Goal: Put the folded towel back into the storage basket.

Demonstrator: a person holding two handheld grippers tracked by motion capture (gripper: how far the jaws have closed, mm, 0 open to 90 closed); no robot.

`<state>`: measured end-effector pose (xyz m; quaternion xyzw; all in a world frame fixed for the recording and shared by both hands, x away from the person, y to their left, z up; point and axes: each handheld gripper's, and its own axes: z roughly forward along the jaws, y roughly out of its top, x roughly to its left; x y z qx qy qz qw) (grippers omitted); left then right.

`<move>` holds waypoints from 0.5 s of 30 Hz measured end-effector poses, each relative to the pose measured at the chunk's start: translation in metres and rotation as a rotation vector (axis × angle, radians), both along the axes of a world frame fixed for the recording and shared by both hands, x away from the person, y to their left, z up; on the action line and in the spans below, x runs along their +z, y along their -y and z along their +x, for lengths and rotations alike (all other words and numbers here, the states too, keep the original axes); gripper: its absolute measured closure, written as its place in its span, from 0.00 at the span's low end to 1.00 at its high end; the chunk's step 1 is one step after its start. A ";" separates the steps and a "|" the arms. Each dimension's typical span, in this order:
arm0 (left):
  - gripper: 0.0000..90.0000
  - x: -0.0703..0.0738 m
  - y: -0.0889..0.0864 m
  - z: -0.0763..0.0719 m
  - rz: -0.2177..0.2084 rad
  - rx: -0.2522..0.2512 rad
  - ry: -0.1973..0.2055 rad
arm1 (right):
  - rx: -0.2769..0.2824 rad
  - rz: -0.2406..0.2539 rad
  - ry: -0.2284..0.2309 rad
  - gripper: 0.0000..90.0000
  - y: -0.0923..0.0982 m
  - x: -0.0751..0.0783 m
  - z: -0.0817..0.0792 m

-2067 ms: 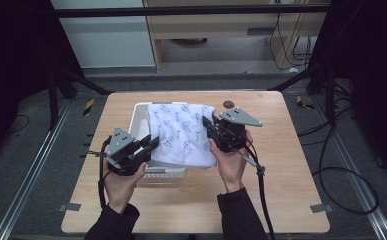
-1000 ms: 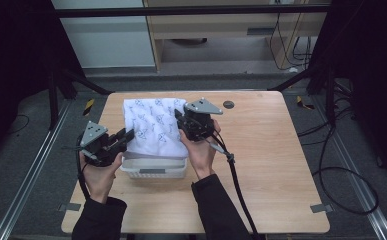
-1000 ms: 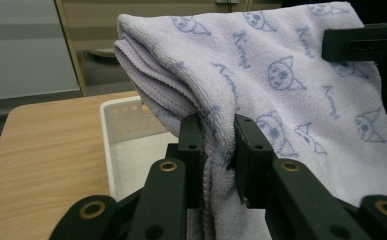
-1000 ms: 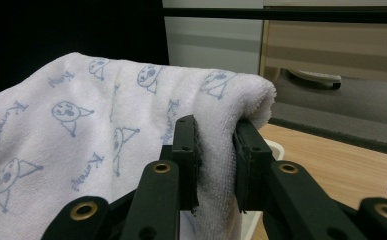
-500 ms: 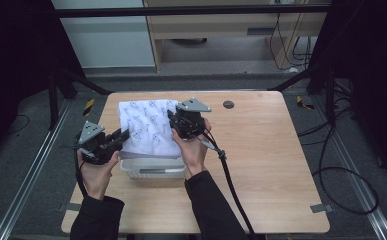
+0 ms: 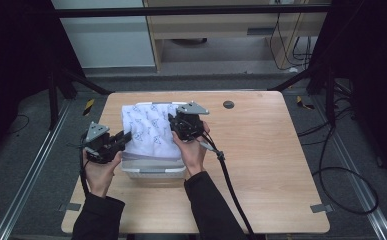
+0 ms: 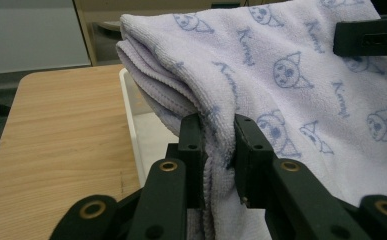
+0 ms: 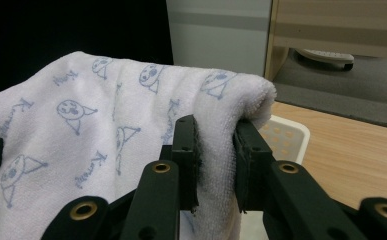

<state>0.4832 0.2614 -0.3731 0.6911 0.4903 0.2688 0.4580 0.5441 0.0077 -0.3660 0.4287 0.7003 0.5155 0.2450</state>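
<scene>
While the person's forearms come in from the near edge of the wooden worktop [image 6: 261, 165], the left gripper [image 6: 123, 139] sits at the left side of a white plastic bin [image 6: 153, 173], its jaws clamped on a fold of the pale lilac towel [image 6: 151, 131]. Seen through the left gripper view, the left gripper [image 7: 217, 150] pinches a thick doubled edge of the towel [image 7: 291, 85], and the bin's white rim [image 7: 131, 120] runs just beside the jaws, with bare wood beyond it. That left strip of worktop is narrow; its edge lies close to the hand, and past it are a dark floor and a metal rail [image 6: 31, 170].

Draped between the two grippers, the towel hangs over the bin and hides most of its opening; only the near wall and a sliver of the far rim show in the high view. Printed cartoon faces and script cover the cloth.

At the towel's right side the right gripper [image 6: 173, 125] is likewise closed on the fabric. Its own view shows the right gripper [image 8: 216, 150] biting a rolled fold of the towel [image 8: 106, 115], with the bin's perforated corner [image 8: 286, 132] just behind. A black cable [image 6: 228, 180] trails from it back toward the near edge.

Right of the bin the worktop lies bare and wide, apart from a small dark round disc [image 6: 228, 104] near the far edge. A cabinet [image 6: 221, 25] stands beyond the worktop.
</scene>
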 end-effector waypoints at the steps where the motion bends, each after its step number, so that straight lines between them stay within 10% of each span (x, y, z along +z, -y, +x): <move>1: 0.84 -0.001 0.000 0.001 0.003 0.000 -0.003 | 0.001 0.001 -0.003 0.83 0.001 -0.003 0.001; 15: 0.84 -0.021 0.006 0.012 0.046 -0.001 -0.056 | -0.006 -0.008 -0.061 0.83 0.004 -0.027 0.009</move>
